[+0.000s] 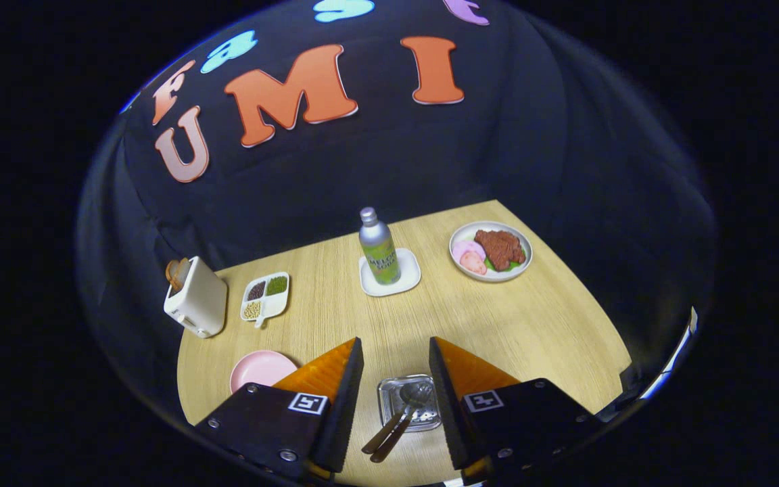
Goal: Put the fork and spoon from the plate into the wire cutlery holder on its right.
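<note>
Gripper (396, 379) open above holder (389, 399) containing fork and spoon (399, 423).

Pink plate (262, 368): near part hidden behind the left finger of the gripper (396, 352), whose fingers stand apart, nothing between them pressed. Cutlery holder (408, 402) right side hidden by the other finger. Fork and spoon (396, 423) overlap, heads too small to tell apart. Toaster (195, 296) slot contents unclear. Sectioned dish (266, 295) fillings too small to identify.
</note>
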A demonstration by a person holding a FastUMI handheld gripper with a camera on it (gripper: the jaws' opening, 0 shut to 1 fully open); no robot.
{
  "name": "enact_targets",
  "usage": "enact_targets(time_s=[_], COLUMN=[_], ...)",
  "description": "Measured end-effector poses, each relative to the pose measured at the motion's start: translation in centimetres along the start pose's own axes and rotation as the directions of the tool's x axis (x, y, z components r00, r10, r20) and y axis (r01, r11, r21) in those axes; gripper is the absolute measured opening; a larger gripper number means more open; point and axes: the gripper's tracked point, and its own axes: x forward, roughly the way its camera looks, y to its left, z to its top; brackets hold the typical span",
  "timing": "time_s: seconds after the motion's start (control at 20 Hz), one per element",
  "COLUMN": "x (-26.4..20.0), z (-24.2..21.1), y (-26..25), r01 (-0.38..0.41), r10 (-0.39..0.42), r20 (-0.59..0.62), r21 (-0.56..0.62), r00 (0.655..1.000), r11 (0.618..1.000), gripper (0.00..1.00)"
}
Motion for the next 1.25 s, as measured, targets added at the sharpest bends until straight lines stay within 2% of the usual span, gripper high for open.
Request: enact_targets(time_s=[0.15,0.2,0.3,0.45,0.55,0.7,0.8,1.25], x=[-1.8,-2.4,-4.3,-7.9,-10.3,-13.3,-14.5,-15.2], z=[3.9,5.4,8.0,12.4,15.2,17.8,18.9,19.4], y=[0.4,0.4,0.7,1.5,2.3,3.9,4.6,5.7], r01=[0.009,0.017,0.023,0.027,0.045,0.065,0.068,0.045], r10=[-0.006,-0.012,-0.014,0.002,0.014,0.035,0.053,0.082], r20=[0.157,0.211,0.307,0.456,0.554,0.647,0.679,0.689], r21=[-0.016,-0.021,-0.025,-0.057,-0.092,-0.130,-0.150,-0.164], r00=[0.988,0.978,0.951,0.890,0.832,0.762,0.732,0.720], r11=[1.000,1.000,0.999,0.998,0.995,0.989,0.986,0.985], gripper=[0.69,0.74,0.77,0.77,0.78,0.87,0.90,0.91])
